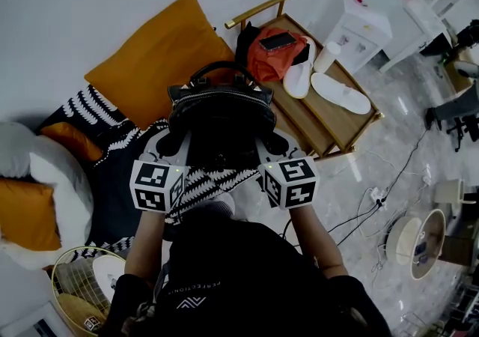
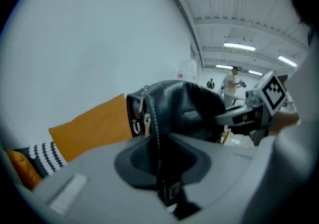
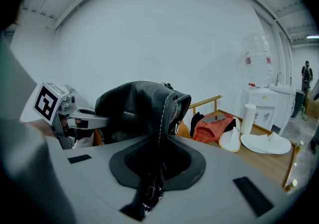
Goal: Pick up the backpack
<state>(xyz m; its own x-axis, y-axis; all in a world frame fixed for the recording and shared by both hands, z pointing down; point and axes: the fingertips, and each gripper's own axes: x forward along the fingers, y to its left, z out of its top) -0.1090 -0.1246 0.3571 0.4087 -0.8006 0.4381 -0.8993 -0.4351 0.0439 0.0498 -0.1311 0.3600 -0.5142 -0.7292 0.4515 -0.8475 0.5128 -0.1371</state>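
Note:
In the head view a black leather backpack (image 1: pixel 221 122) with a loop handle hangs in the air between my two grippers. My left gripper (image 1: pixel 182 142) grips its left side and my right gripper (image 1: pixel 263 142) its right side. The left gripper view shows the backpack (image 2: pixel 184 108) just ahead, with a stitched black strap pinched in the left gripper (image 2: pixel 160 166). The right gripper view shows the backpack (image 3: pixel 137 108) the same way, a strap with white stitching clamped in the right gripper (image 3: pixel 158 164). Each gripper also sees the other beside the bag.
Below the bag lie an orange cushion (image 1: pixel 161 55) and a black-and-white patterned blanket (image 1: pixel 217 178). A wooden bench (image 1: pixel 329 122) to the right carries a red-orange bag (image 1: pixel 273 58) and white slippers (image 1: pixel 340 93). A white cabinet (image 1: pixel 359 28), floor cables (image 1: pixel 374 197) and a wicker basket (image 1: pixel 82 287) stand around.

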